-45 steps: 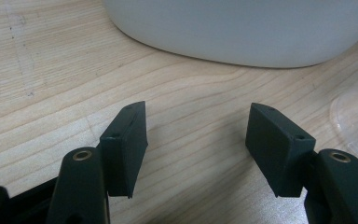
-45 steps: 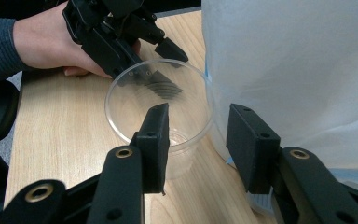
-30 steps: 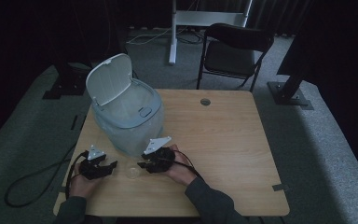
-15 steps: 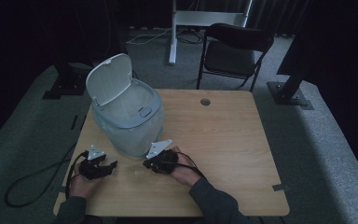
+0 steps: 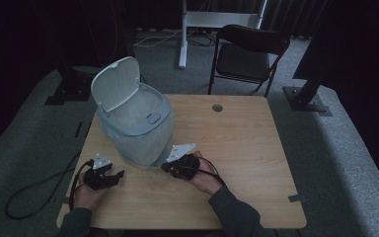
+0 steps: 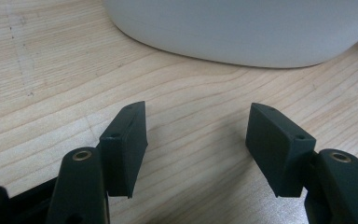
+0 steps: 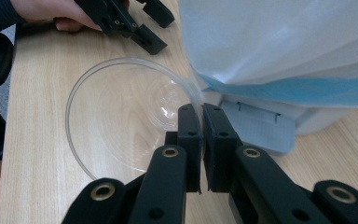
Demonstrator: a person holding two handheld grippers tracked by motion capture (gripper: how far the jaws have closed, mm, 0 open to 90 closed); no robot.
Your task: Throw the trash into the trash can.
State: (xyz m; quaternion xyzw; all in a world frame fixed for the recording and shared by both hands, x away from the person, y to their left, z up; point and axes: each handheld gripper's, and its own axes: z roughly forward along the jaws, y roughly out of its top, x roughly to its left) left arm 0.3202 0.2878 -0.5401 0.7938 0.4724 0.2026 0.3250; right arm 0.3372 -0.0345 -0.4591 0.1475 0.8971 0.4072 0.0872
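Your right tool [image 7: 201, 116] is clamped on the rim of a clear bowl [image 7: 121, 116], its jaws having just been closing with that thin wall between them. From the right gripper view the bowl hangs out to about ten o'clock of the jaws, low over the worktop [image 7: 37, 140]. In the high view the right tool [image 5: 180, 167] sits close to the front of the bin [image 5: 138, 126], at roughly five o'clock from it, with the lid [image 5: 114, 84] standing open at the bin's eleven o'clock side. Your left tool [image 6: 196, 140] has its jaws apart with nothing between them, resting on the worktop near the bin's base.

Mind these risks:

- The grip bites one narrow spot on a smooth, slick rim. A quick swing or a wrist roll could let the bowl pivot in the jaws or slip free and clatter down.
- The bin liner [image 7: 279, 42] hangs right beside the jaws, at about one o'clock. Lifting straight up may snag it or drag it off the bin's edge.
- The bowl's far rim passes near your left tool [image 7: 144, 35], seen at eleven o'clock. Sweeping that way could knock them together.
- If the bowl is bound for the bin, a tilted carry could catch its rim on the bin's front lip.
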